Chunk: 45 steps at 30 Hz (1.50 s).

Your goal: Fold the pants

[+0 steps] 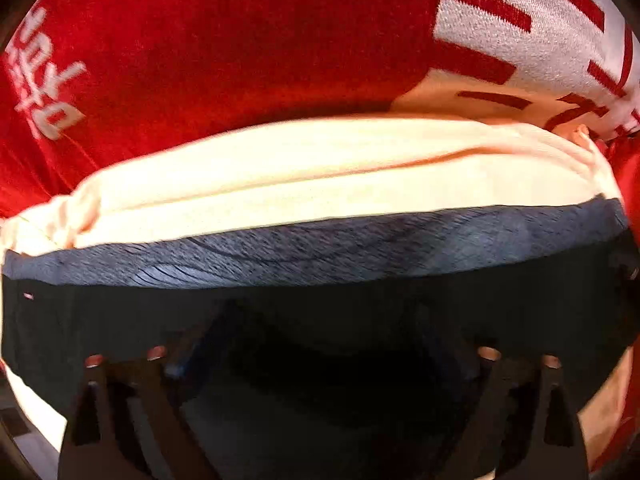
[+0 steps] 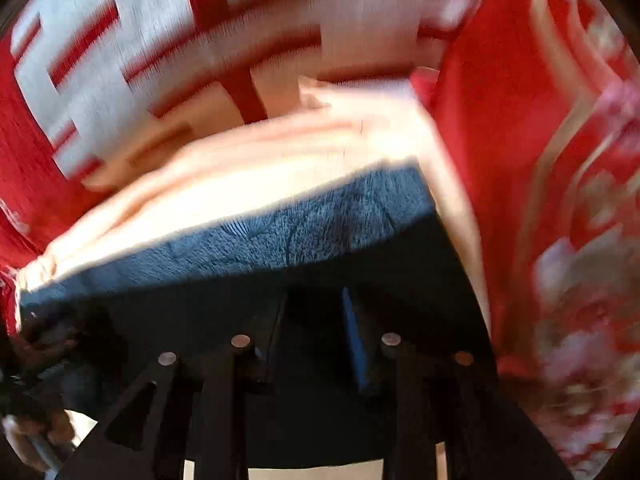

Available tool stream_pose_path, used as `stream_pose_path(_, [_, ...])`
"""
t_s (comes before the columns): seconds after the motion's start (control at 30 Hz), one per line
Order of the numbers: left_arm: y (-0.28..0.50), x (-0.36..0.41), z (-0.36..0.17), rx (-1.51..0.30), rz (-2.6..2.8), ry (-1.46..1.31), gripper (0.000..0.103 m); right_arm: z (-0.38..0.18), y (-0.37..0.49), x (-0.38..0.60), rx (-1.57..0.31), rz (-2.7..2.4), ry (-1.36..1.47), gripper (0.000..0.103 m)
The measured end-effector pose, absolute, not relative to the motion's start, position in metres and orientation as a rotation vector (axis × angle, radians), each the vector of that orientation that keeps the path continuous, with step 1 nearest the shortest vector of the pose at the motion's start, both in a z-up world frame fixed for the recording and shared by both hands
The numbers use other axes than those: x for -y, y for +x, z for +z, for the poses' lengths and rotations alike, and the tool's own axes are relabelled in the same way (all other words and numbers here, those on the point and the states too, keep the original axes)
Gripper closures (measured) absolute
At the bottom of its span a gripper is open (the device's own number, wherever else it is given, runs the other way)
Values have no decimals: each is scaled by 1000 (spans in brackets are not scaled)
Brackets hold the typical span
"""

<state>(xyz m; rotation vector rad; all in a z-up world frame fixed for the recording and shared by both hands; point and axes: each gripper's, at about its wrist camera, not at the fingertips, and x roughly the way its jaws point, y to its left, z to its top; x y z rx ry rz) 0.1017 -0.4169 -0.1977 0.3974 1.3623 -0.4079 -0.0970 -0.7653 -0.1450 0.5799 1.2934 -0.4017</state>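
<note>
The pants (image 1: 312, 172) are pale cream outside with a dark blue fuzzy lining (image 1: 320, 248). They lie across the middle of the left wrist view on a red cover. My left gripper (image 1: 320, 340) is low over the dark lining; its fingers are wide apart in shadow, and I cannot tell if they hold cloth. The right wrist view shows the same pants (image 2: 256, 168) with the blue lining (image 2: 280, 232) turned up. My right gripper (image 2: 316, 320) has its fingers closer together, with dark fabric between them, blurred by motion.
A red bed cover (image 1: 224, 48) with large white characters (image 1: 532, 40) lies under the pants. In the right wrist view its right part (image 2: 580, 280) has a pink and white flower pattern. Another dark object (image 2: 48, 360) sits at the lower left.
</note>
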Motion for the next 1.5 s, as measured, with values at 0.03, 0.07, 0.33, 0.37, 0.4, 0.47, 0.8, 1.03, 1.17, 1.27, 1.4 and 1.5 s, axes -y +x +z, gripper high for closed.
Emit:
stream_pose_path(0.03, [101, 413, -197, -1383, -415, 396, 4, -140, -101, 766, -1261, -413, 596, 67])
stream_pose_path(0.07, [100, 407, -194, -1396, -410, 396, 4, -138, -104, 765, -1262, -410, 627, 59])
stream_pose_path(0.33, [88, 304, -160, -1401, -303, 365, 4, -102, -143, 717, -1219, -268, 819, 56])
stream_pose_path(0.37, [88, 293, -157, -1400, -291, 356, 4, -99, -145, 703, -1217, -229, 845, 56])
stream_pose_path(0.4, [89, 278, -153, -1397, -277, 345, 4, -99, -148, 685, -1216, -198, 869, 56])
stream_pose_path(0.47, [90, 249, -145, -1384, -254, 337, 4, -100, -143, 646, -1211, -111, 937, 56])
stream_pose_path(0.8, [145, 133, -131, -1377, -224, 354, 4, -136, -108, 453, -1250, 141, 1163, 56])
stream_pose_path(1.03, [187, 78, -165, -1359, -240, 424, 4, -169, -99, 388, -1222, 95, 1245, 56])
stream_pose_path(1.17, [206, 60, -183, -1348, -225, 436, 4, -177, -81, 375, -1203, 75, 1239, 56])
stream_pose_path(1.27, [213, 48, -195, -1368, -230, 407, 4, -180, -63, 371, -1236, 42, 1233, 88])
stream_pose_path(1.4, [206, 44, -192, -1340, -280, 449, 4, -152, -52, 365, -1226, 65, 1112, 95])
stream_pose_path(1.5, [201, 33, -194, -1336, -303, 453, 4, -170, -64, 354, -1319, 25, 1085, 96])
